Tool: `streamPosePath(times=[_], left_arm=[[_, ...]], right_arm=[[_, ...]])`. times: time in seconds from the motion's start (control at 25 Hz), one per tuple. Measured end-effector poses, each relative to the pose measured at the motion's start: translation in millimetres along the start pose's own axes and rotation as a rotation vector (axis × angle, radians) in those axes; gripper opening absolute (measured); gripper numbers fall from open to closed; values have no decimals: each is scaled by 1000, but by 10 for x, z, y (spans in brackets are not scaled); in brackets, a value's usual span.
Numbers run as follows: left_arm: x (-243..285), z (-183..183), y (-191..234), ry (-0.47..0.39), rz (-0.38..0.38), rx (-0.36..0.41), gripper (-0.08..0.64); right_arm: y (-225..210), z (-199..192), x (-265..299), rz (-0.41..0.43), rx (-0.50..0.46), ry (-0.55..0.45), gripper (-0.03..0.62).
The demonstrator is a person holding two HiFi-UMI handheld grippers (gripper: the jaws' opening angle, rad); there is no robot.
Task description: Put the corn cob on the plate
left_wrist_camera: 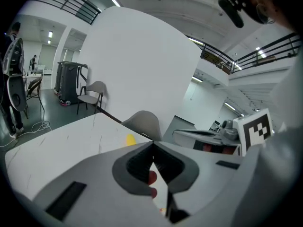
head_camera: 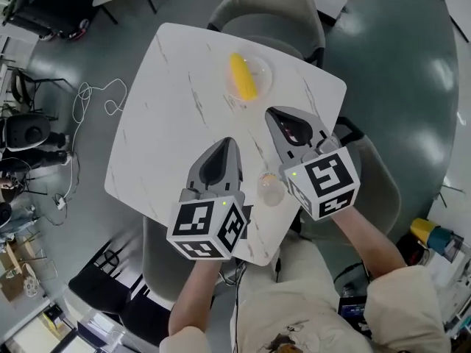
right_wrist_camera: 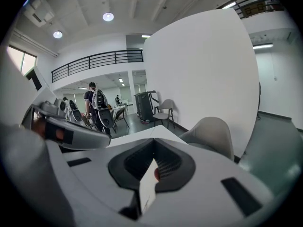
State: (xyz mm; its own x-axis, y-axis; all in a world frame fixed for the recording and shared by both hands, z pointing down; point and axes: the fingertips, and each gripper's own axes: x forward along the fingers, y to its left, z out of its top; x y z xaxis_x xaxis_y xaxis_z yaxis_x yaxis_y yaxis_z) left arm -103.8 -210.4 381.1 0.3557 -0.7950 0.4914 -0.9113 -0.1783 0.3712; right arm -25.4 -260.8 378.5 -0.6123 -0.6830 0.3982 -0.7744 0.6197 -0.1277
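Observation:
The yellow corn cob (head_camera: 243, 76) lies on a clear round plate (head_camera: 266, 69) at the far side of the white marble table (head_camera: 162, 116). In the left gripper view only a yellow bit of the corn cob (left_wrist_camera: 130, 138) peeks over the jaws. Both grippers hang above the table's near half, short of the plate. My left gripper (head_camera: 229, 141) is shut with nothing in it, its tips meeting (left_wrist_camera: 152, 144). My right gripper (head_camera: 269, 112) is shut and empty too, jaws touching at the tips (right_wrist_camera: 154, 140). It is the closer one to the plate.
A small clear cup (head_camera: 270, 189) stands on the table near its front edge, between the two grippers' bodies. A grey chair (head_camera: 268, 19) is tucked in beyond the plate, another (head_camera: 377, 182) at the right. A white cable (head_camera: 99, 98) lies on the floor at the left.

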Motion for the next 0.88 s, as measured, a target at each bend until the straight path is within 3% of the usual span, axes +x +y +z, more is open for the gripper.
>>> streamPosePath(times=[0.4,0.72,0.88], left_arm=[[-1049,-18,-139,-52,-8,-18,6],[-1839,-68,-350,-80,-18,-27,6],[-2175,-217,-460,-51,-31,-8,6]], right_arm=[[815,411,-652,18,-33,-46,5],[1374,532,-1372,26,-39,-65,5],[1672,506,-1750,49,-18,-72,5]])
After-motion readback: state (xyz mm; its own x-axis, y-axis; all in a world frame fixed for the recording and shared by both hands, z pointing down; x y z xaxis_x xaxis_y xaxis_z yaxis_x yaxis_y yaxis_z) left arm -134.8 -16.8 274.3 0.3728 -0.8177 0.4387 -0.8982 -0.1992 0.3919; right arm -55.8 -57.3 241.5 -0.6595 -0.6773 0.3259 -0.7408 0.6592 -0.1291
